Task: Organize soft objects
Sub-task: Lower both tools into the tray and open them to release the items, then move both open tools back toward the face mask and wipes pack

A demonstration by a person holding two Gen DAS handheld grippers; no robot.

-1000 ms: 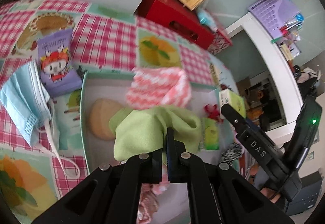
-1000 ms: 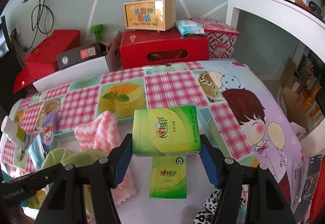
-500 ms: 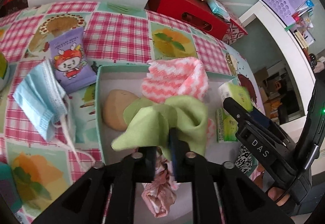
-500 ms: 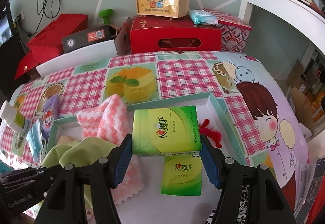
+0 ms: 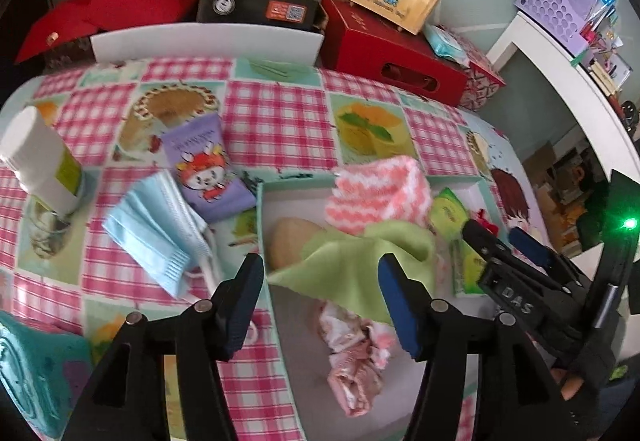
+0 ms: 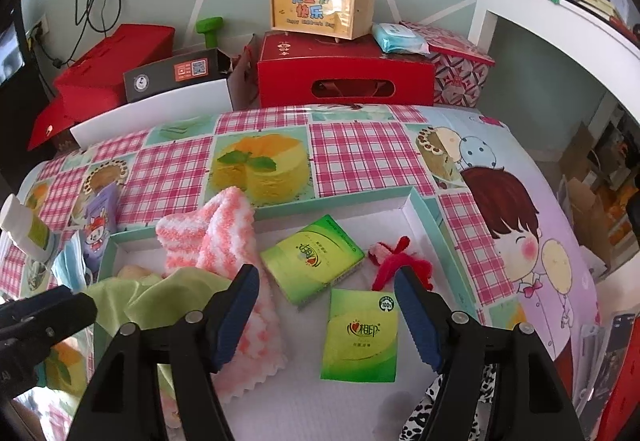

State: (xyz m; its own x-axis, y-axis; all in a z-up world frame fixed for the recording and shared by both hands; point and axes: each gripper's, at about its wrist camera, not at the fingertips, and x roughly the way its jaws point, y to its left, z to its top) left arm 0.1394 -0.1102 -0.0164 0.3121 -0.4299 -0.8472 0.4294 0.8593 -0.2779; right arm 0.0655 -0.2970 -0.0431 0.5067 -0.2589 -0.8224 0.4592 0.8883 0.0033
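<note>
Both grippers are spreading, nothing between them: left gripper (image 5: 320, 281) is releasing the green cloth (image 5: 360, 261), right gripper (image 6: 326, 305) the tissue pack (image 6: 312, 265), into the tray (image 6: 424, 217).

I'm looking down on a table under a tablecloth (image 6: 352, 145) of pink gingham squares and cake pictures, with a cartoon child printed at its right end. Directly ahead of my tools sits a shallow mint-walled tray (image 6: 424, 209) with a white floor — it rests flat on the cloth. Left of my left tool lie a light-blue face mask (image 5: 154, 229) and, just beyond it and touching, a purple cartoon pouch (image 5: 206, 173). Further left a white bottle (image 5: 42, 161) with a green label stands tilted. A teal item (image 5: 32, 369) shows at the near left edge — too blurred to identify.
</note>
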